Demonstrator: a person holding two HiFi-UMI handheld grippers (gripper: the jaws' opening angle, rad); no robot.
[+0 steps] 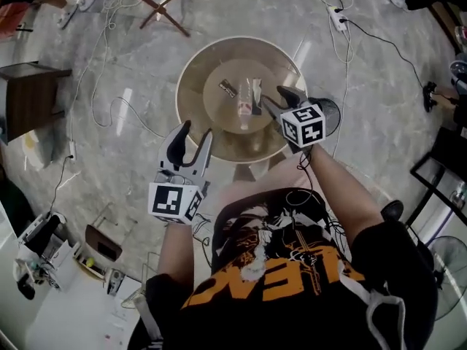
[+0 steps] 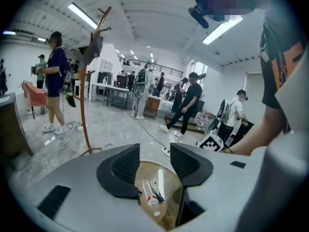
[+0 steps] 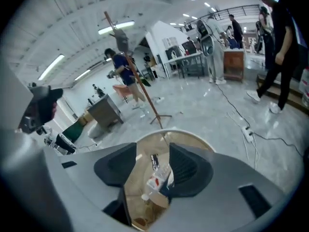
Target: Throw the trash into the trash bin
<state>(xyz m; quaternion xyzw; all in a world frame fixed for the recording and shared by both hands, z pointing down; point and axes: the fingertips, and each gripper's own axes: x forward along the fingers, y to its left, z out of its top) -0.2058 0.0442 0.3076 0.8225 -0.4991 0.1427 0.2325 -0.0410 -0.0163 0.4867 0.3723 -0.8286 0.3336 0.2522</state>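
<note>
A clear plastic bottle with a red label lies on the round tan table, beside a small dark wrapper. My left gripper hovers at the table's near edge, open and empty. In the left gripper view, the bottle shows far below the left gripper. My right gripper hangs over the table's right side, close to the bottle, open with nothing between the pads. The right gripper view shows the bottle and wrapper beyond the right gripper. A dark round container sits half hidden behind the right gripper's cube.
Cables and a power strip lie on the marble floor beyond the table. A wooden stand's legs spread at the far side. A dark side table stands at left, a fan at lower right. Several people walk in the background.
</note>
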